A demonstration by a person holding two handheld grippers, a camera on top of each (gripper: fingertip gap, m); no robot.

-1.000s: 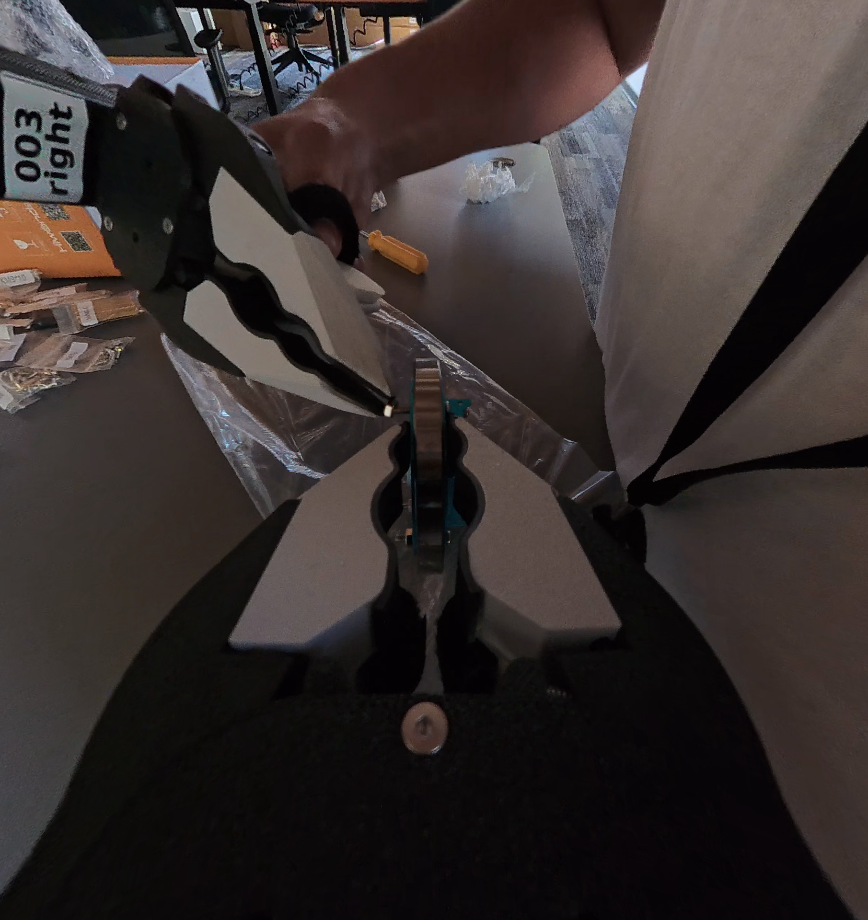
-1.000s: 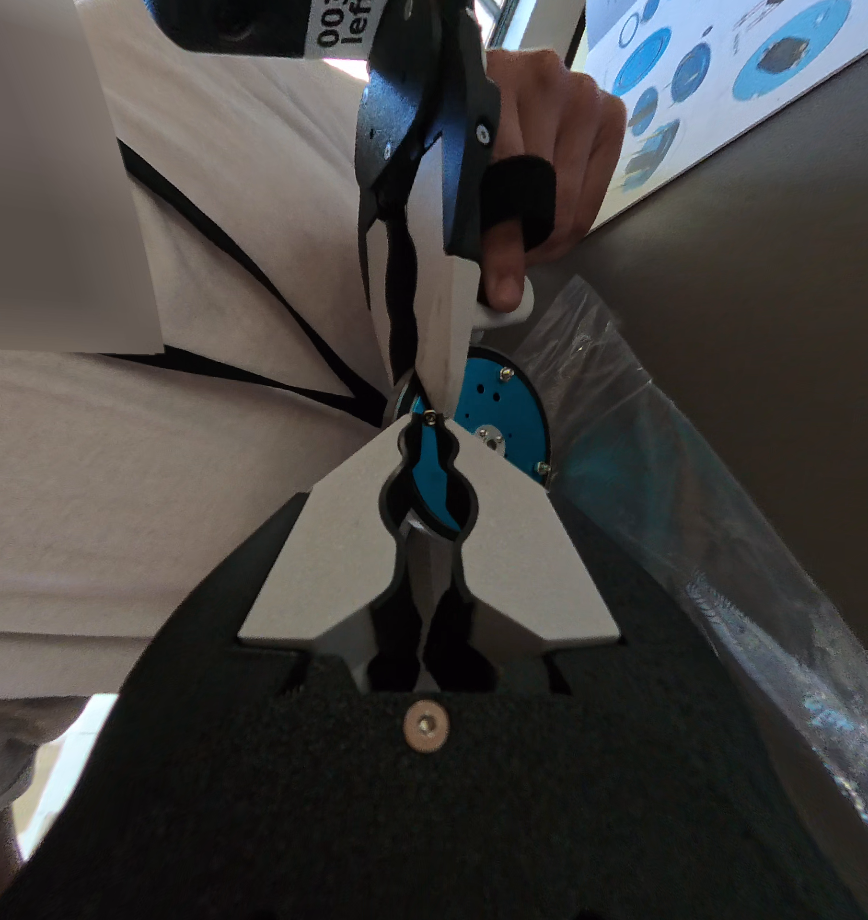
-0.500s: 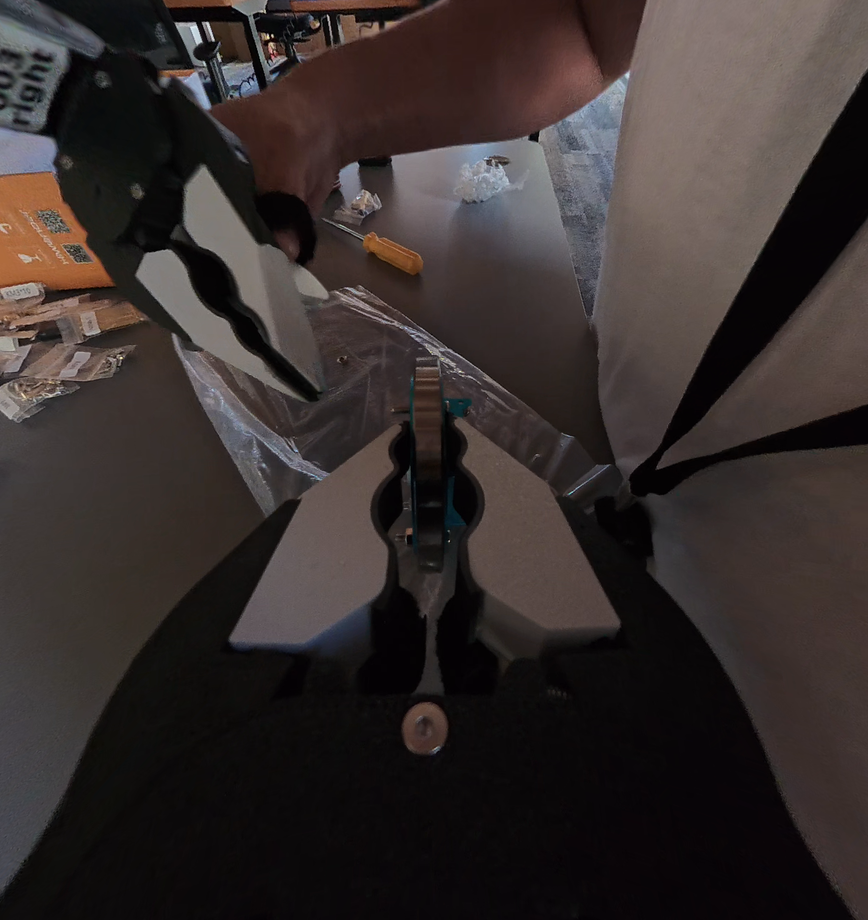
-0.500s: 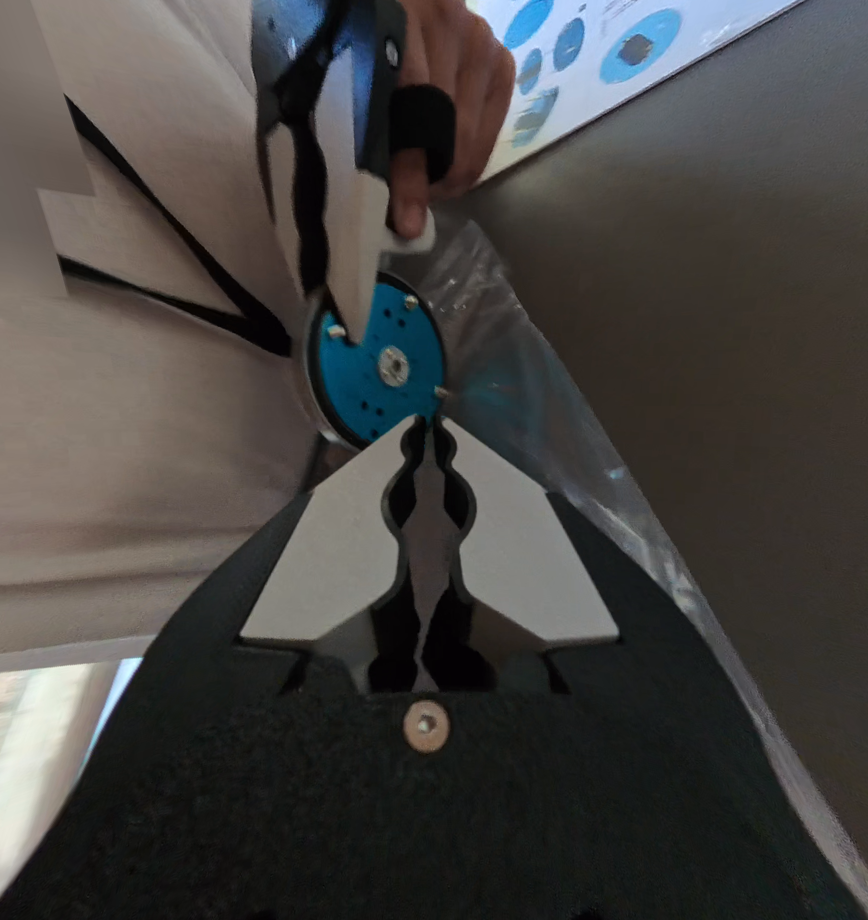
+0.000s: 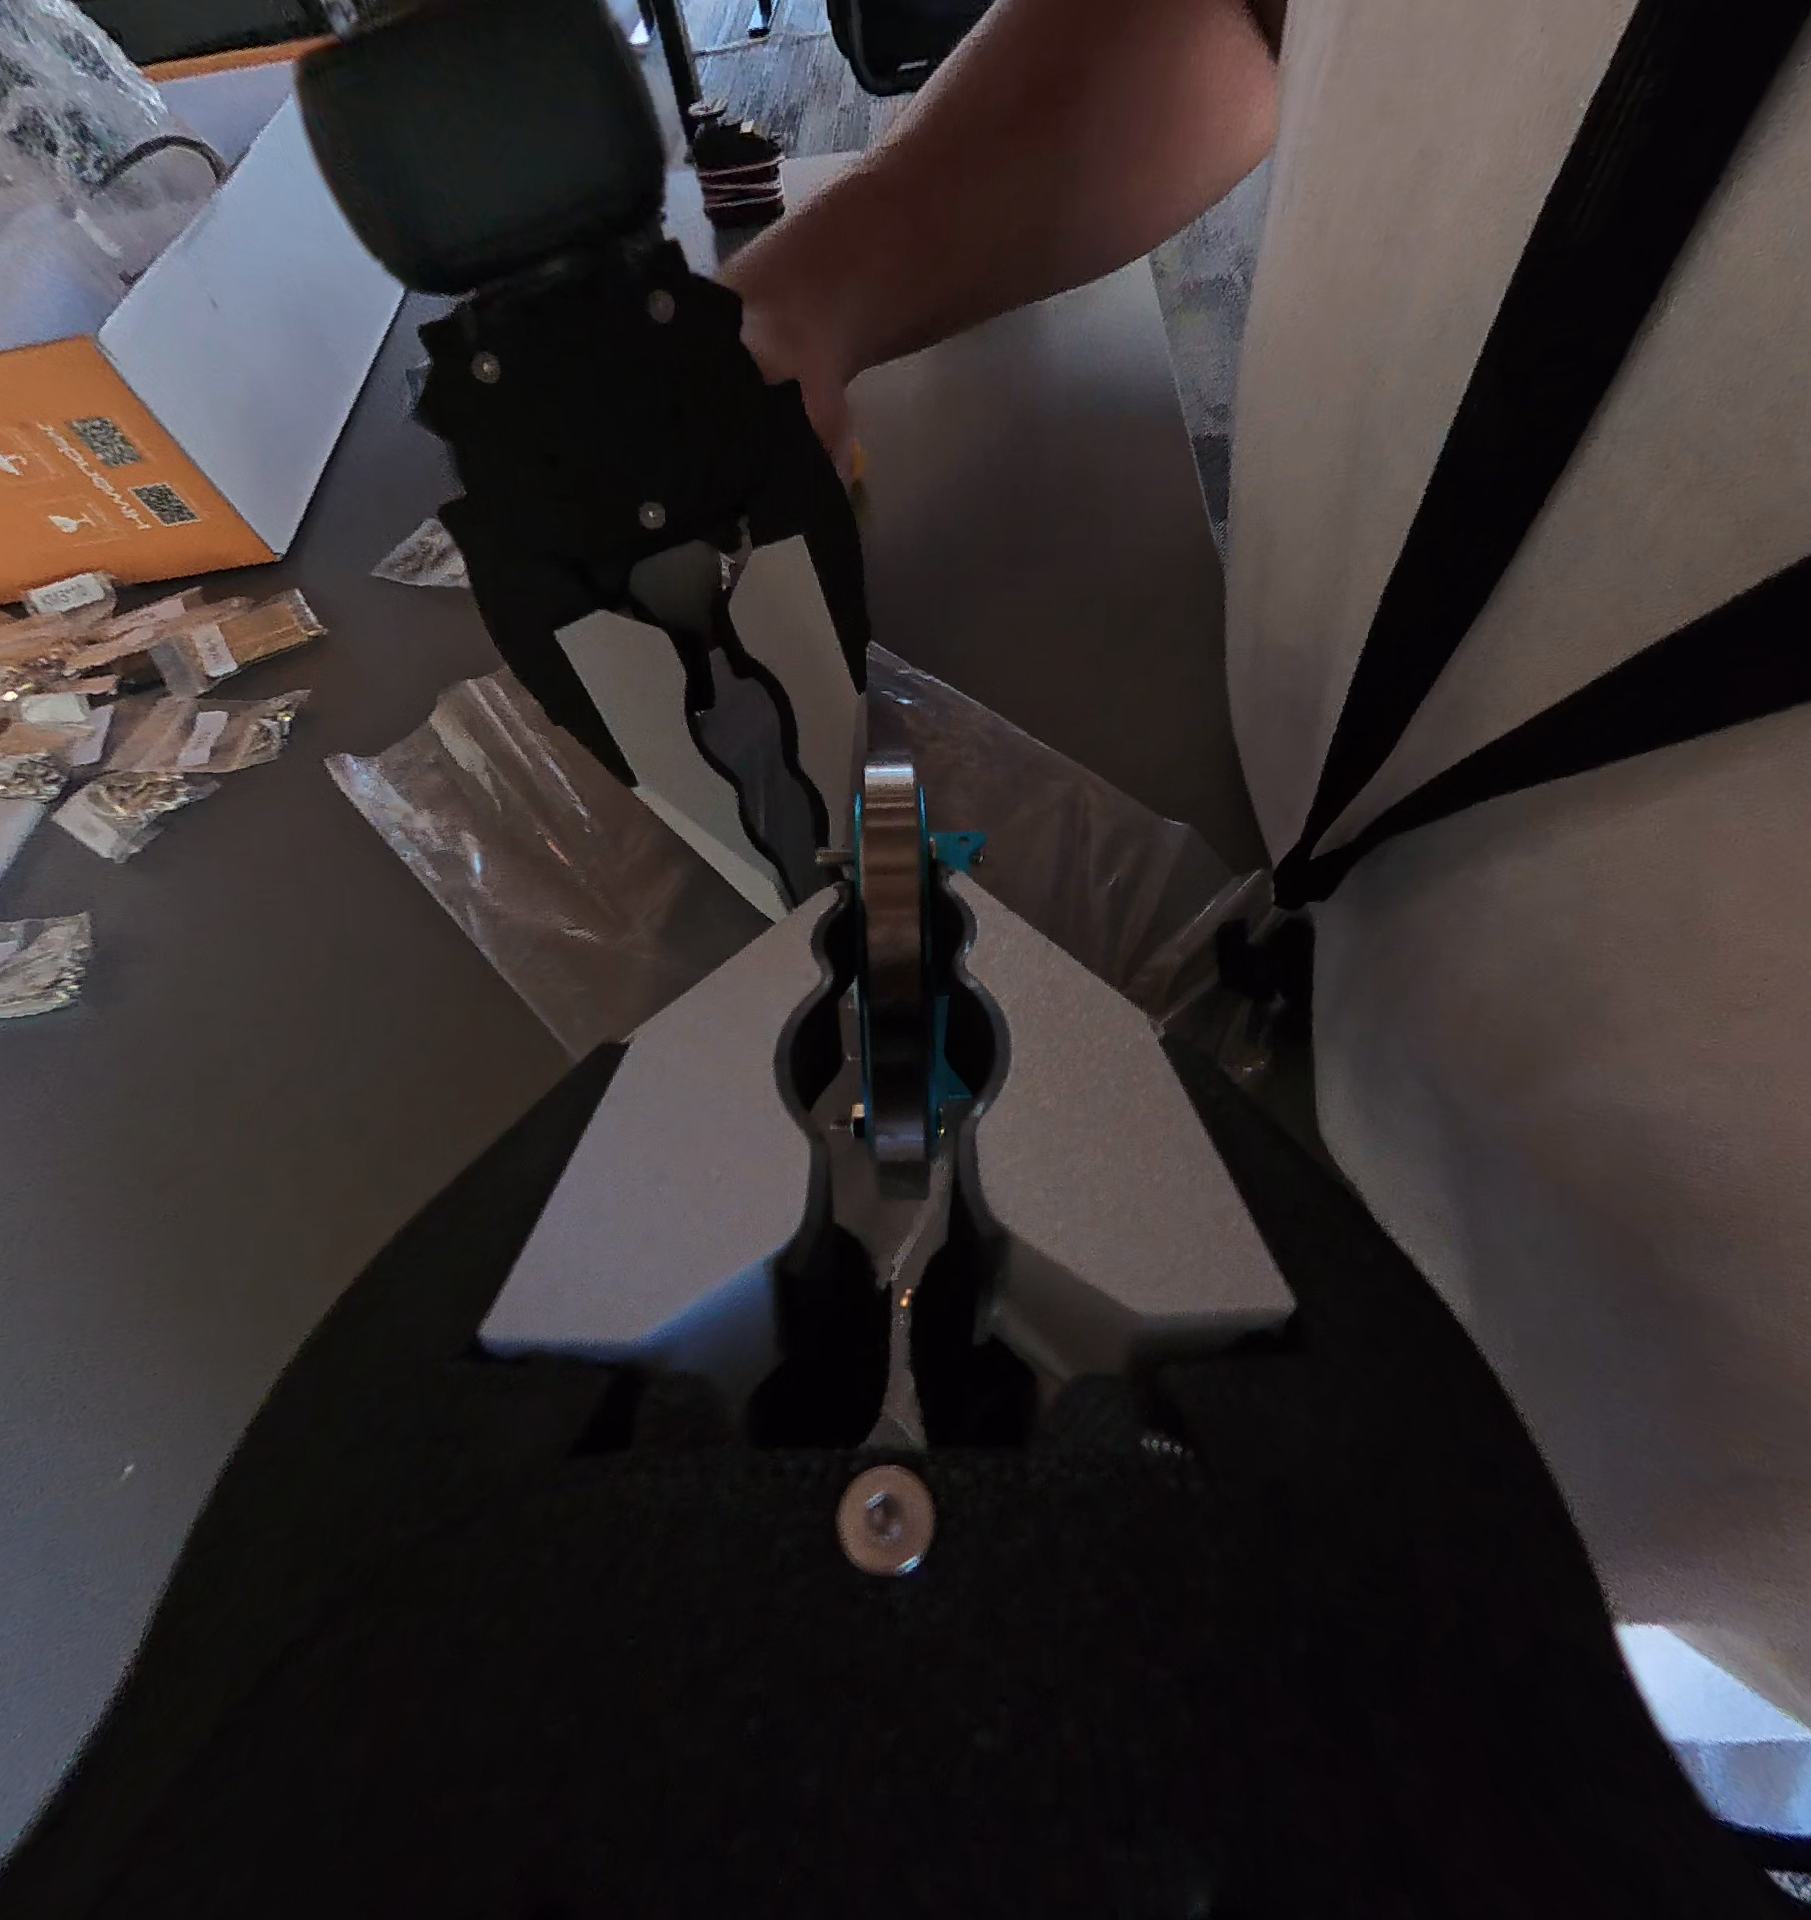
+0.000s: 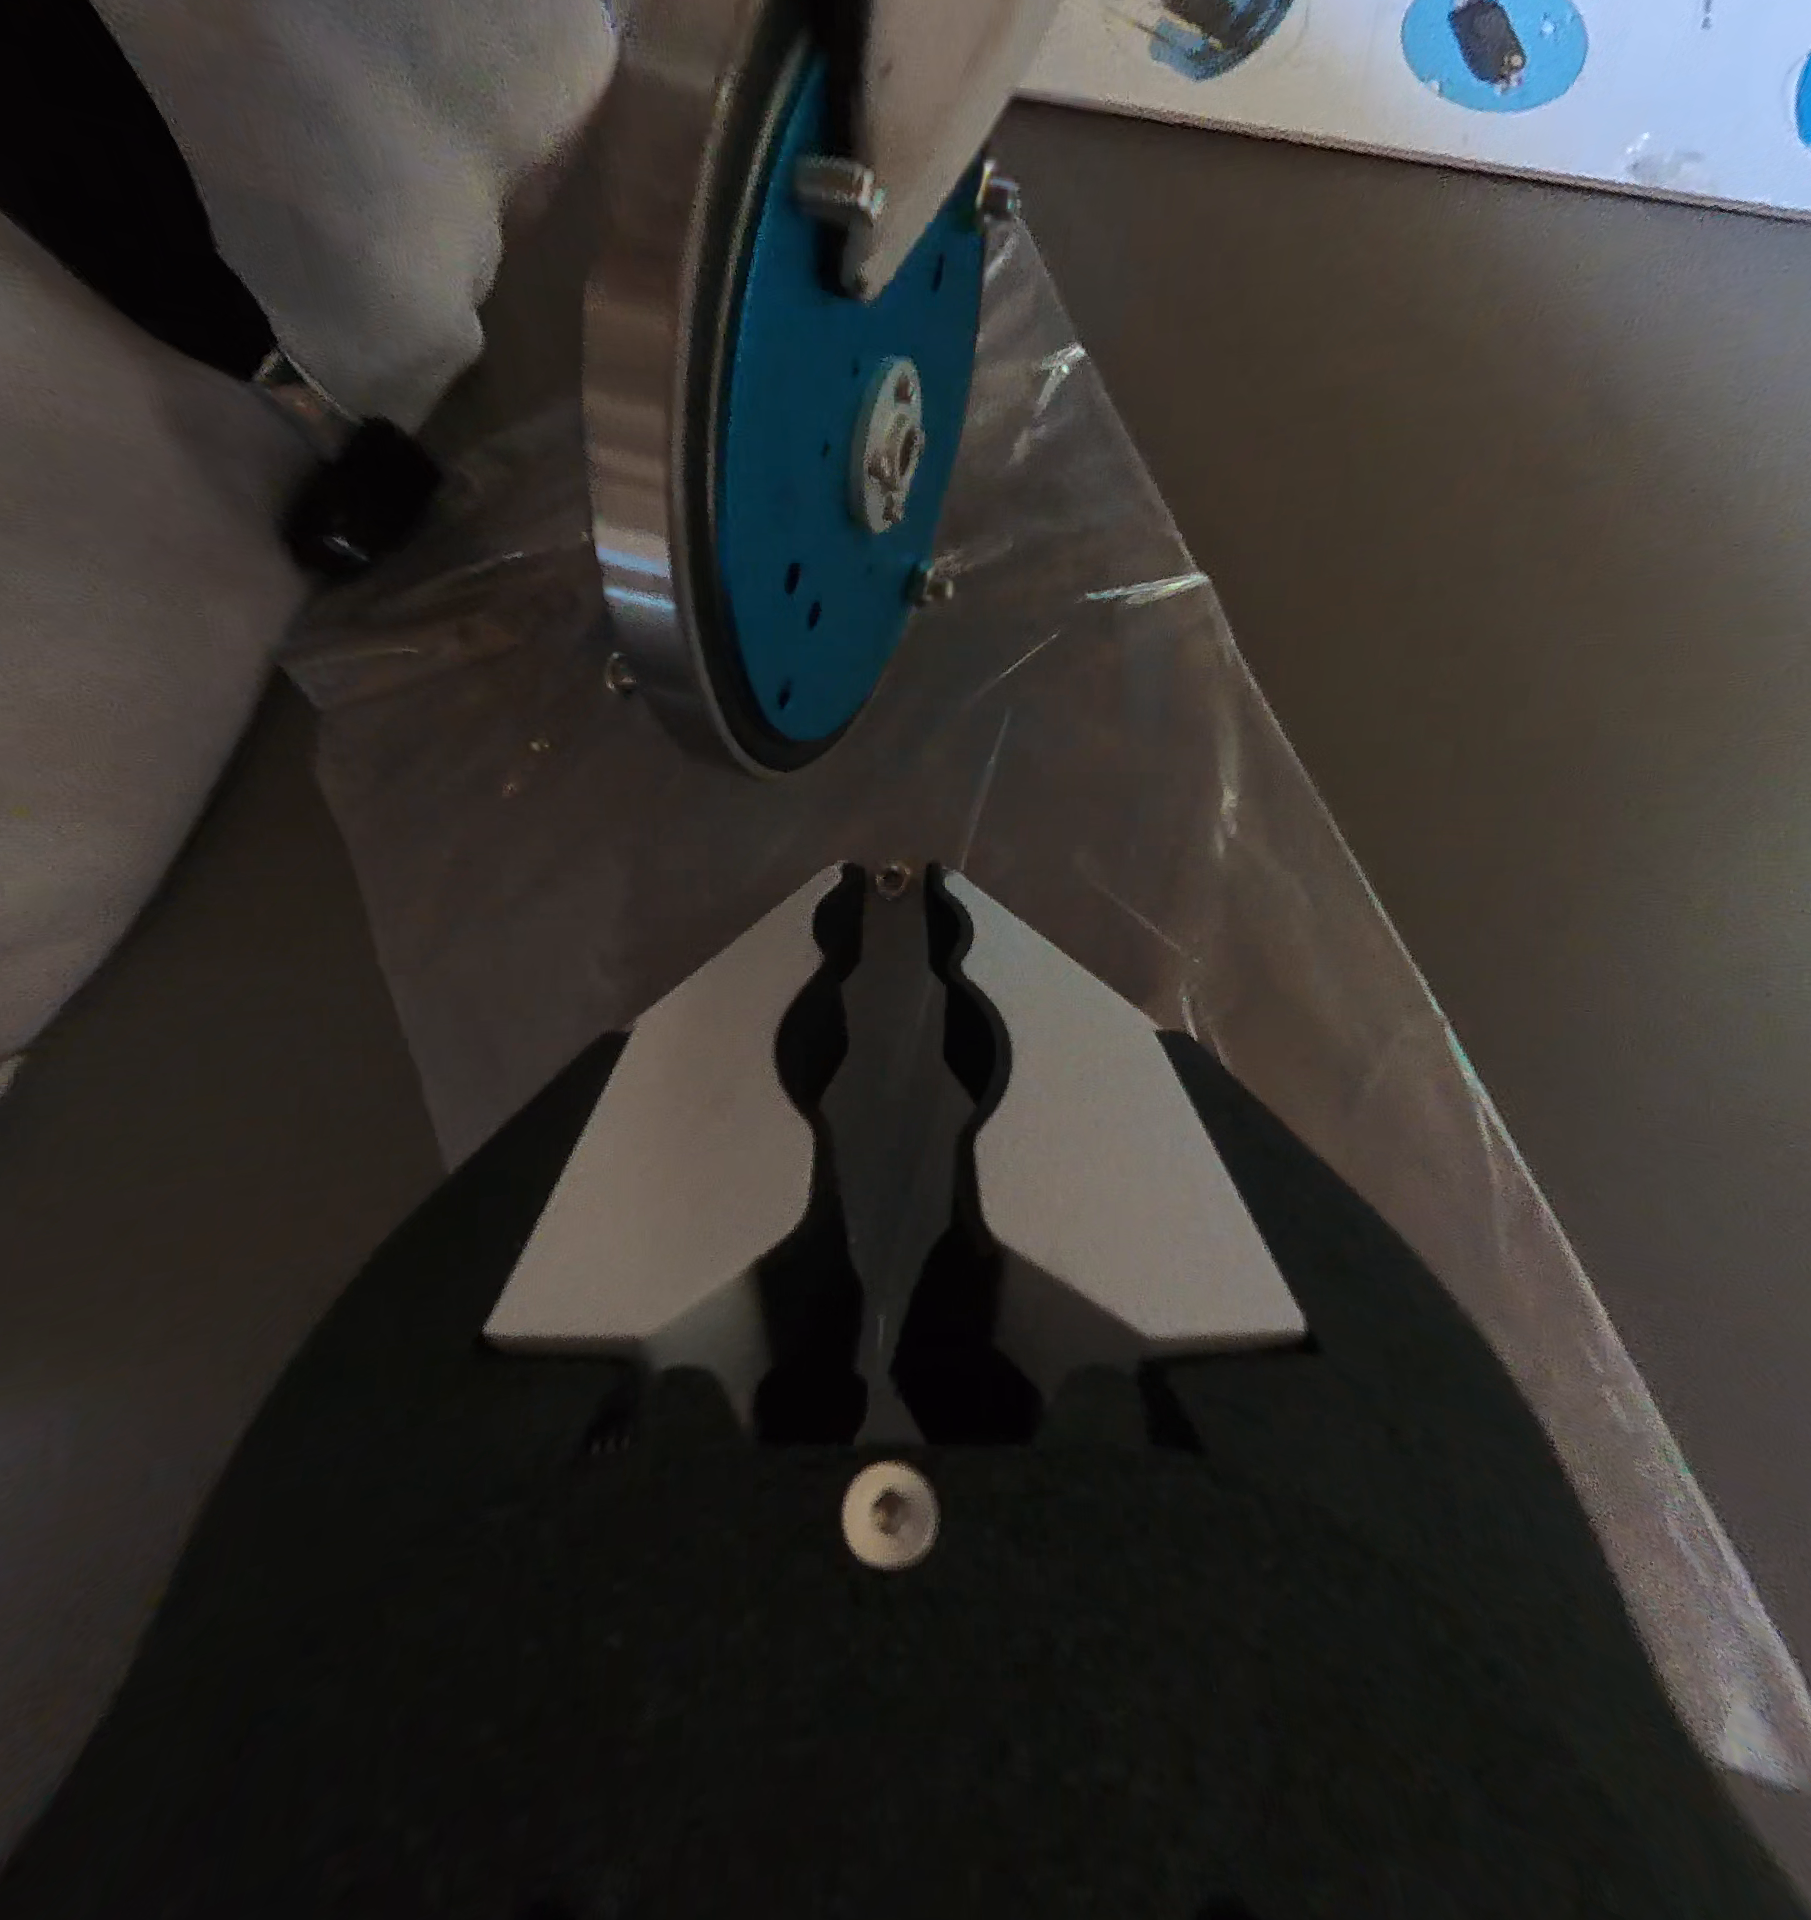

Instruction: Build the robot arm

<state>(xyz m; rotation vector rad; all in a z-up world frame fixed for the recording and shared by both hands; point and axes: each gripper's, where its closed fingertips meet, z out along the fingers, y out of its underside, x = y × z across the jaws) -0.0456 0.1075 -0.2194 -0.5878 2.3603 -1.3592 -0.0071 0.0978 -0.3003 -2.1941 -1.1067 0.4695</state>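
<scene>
Two claws were at work over a dark table [image 6: 1503,520]. My left claw [image 5: 890,883] was clamped on a wheel [image 5: 888,935], a blue plate in a silver rim, held upright on edge above a clear plastic bag [image 6: 1140,831]. My right claw [image 6: 888,875], just below the wheel and not touching it, had its tips almost together on a tiny screw [image 6: 888,881], which looked pinched rather than loose. Three screws [image 6: 932,587] stood proud of the blue face, with several small holes unfilled. Packets of small parts [image 5: 132,727] lay well apart, beside an orange box [image 5: 101,468].
</scene>
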